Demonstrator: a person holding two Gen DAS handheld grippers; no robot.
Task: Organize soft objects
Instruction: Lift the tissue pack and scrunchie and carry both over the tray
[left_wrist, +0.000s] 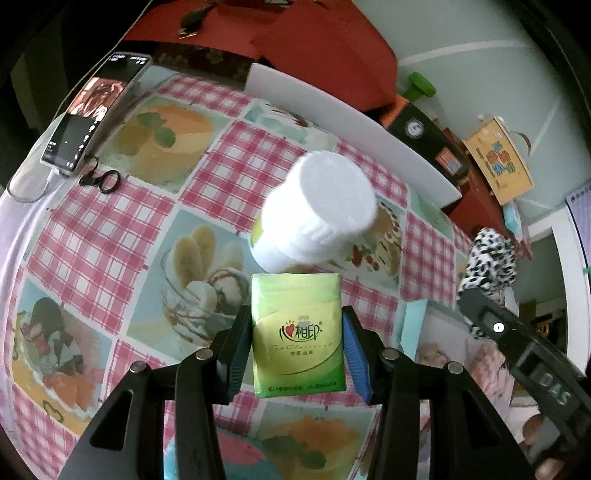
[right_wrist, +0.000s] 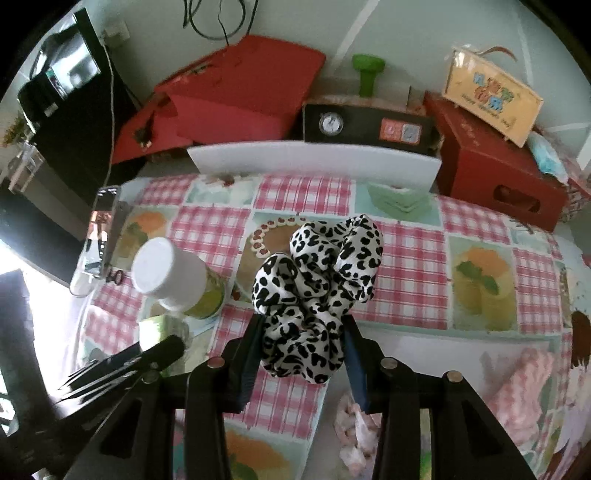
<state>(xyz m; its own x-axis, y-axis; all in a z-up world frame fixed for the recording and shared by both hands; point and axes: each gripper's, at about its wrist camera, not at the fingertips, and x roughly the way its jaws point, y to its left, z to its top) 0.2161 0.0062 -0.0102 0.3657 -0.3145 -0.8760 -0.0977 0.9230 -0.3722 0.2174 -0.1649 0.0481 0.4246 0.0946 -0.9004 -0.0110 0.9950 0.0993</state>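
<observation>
On the left, the left gripper (left_wrist: 297, 347) holds a green soft pack of tissues (left_wrist: 298, 334) above the checked tablecloth (left_wrist: 110, 229), near a white-capped bottle (left_wrist: 314, 210). On the right, the right gripper (right_wrist: 304, 349) squeezes a black-and-white spotted cloth scrunchie (right_wrist: 317, 291), held above the table.

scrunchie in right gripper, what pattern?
Black-and-white leopard-spot fabric scrunchie, held in the right gripper; clearest in the right wrist view.

Your background clutter on the checked tablecloth (right_wrist: 406, 258)

You've got a white-capped jar (left_wrist: 314, 206) mid-table, phone (left_wrist: 92, 114) propped at the left edge, scissors (left_wrist: 101, 179) just beside it, white board (right_wrist: 314, 162) along the back, red boxes (right_wrist: 240, 88), green dumbbell (right_wrist: 367, 74), gauge box (right_wrist: 365, 125) behind.
</observation>
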